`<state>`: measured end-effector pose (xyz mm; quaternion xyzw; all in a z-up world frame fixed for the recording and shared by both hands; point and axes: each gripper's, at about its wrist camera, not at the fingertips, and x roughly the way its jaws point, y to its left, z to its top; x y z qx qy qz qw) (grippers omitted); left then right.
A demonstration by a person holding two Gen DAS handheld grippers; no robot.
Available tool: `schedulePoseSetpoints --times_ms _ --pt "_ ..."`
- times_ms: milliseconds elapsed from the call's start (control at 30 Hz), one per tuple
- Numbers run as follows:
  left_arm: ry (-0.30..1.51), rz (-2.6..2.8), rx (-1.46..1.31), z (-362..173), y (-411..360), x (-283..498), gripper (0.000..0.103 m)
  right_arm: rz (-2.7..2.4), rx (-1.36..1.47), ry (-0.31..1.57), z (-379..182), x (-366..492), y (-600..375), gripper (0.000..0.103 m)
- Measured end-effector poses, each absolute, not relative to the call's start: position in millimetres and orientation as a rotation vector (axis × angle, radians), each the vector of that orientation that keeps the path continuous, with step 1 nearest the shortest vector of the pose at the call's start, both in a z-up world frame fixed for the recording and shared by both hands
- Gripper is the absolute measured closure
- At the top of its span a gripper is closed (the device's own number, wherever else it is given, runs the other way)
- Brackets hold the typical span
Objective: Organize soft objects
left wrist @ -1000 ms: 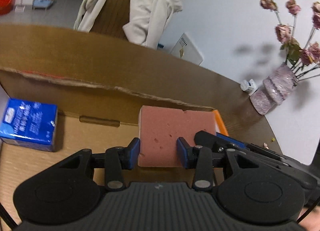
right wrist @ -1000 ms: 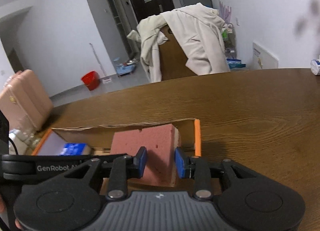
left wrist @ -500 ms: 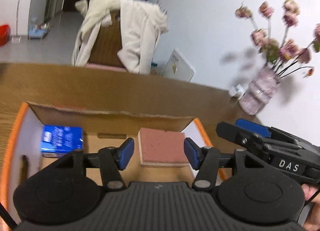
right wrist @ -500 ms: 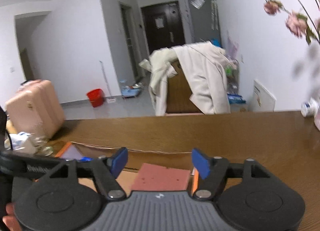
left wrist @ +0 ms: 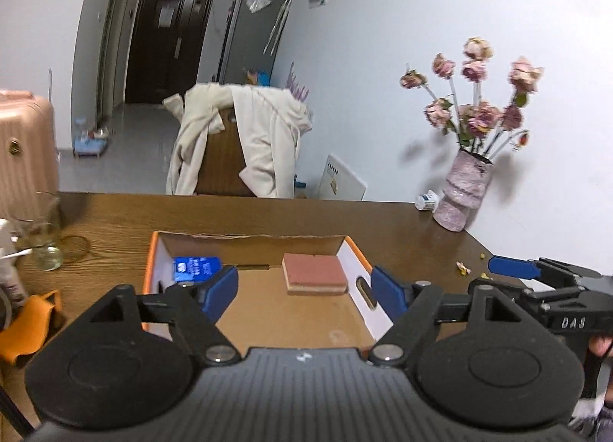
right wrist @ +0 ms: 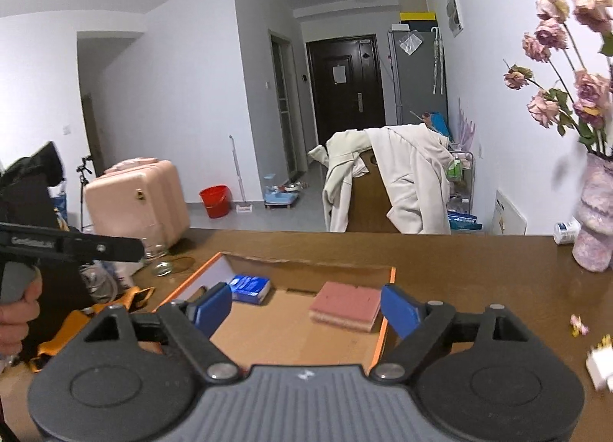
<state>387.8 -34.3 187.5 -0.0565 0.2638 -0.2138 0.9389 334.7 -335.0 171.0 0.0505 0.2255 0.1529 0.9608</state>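
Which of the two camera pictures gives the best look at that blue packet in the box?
The right wrist view: the blue packet shows whole there, lying in the cardboard box. In the left wrist view a claw finger covers part of the packet.

Pink sponge [left wrist: 315, 274] lies flat in cardboard box [left wrist: 358, 265], near far right corner; blue tissue pack [left wrist: 196, 268] at far left corner, well apart.

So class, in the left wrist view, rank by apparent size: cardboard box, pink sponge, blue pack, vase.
1. Cardboard box
2. Vase
3. Pink sponge
4. Blue pack, partly hidden, so its rank below the sponge is unsure.
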Motion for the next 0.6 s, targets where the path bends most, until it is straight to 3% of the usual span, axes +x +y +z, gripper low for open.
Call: schedulePoseSetpoints --times_ms 267,600 --pt "0.471 -0.400 -0.129 165 10 285 0.017 0.340 0.152 0.403 146 244 -328 0.014" --pt "0.436 -0.389 -0.216 98 49 192 0.008 0.317 0.191 0.427 80 168 -306 0.012"
